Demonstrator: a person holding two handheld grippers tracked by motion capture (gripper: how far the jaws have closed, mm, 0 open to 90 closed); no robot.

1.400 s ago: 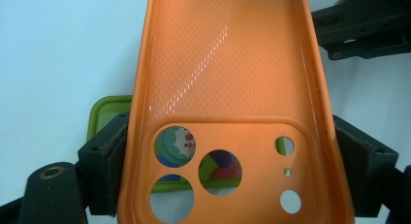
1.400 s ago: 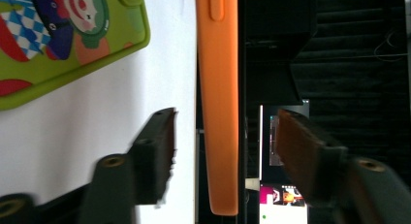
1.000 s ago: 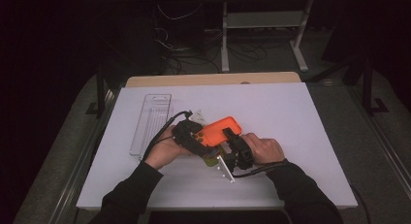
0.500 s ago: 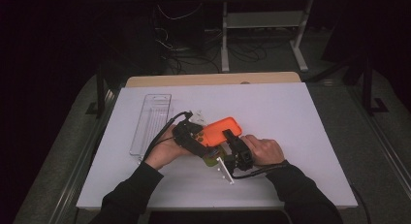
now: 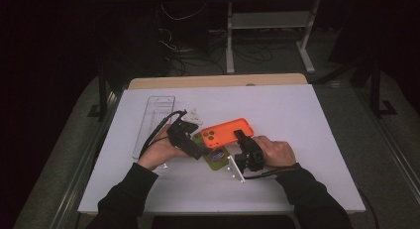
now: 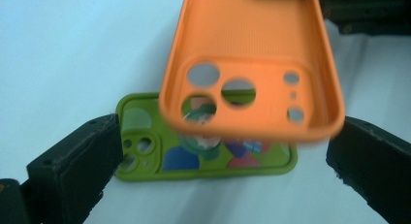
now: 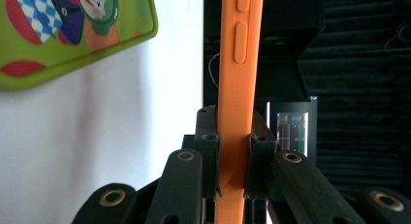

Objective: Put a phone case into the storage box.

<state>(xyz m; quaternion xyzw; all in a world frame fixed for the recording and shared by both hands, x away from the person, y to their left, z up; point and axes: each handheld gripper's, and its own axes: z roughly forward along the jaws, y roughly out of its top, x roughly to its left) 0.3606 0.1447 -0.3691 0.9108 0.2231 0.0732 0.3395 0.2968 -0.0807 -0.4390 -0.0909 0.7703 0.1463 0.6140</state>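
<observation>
Right gripper (image 5: 241, 140) clamps the orange case (image 5: 227, 132) by its edge, lifted above the green case (image 5: 216, 157) on the table (image 5: 317, 120). Left gripper (image 5: 198, 150) gapes around its camera end; closing unevenly could twist it loose.

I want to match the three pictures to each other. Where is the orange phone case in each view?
High view: the orange phone case is at table centre, between both hands.
Left gripper view: upper middle, its hollow side and camera holes facing the camera.
Right gripper view: centre, edge-on, clamped between the jaws.
Shared landmark: the green phone case on the white table.
</observation>
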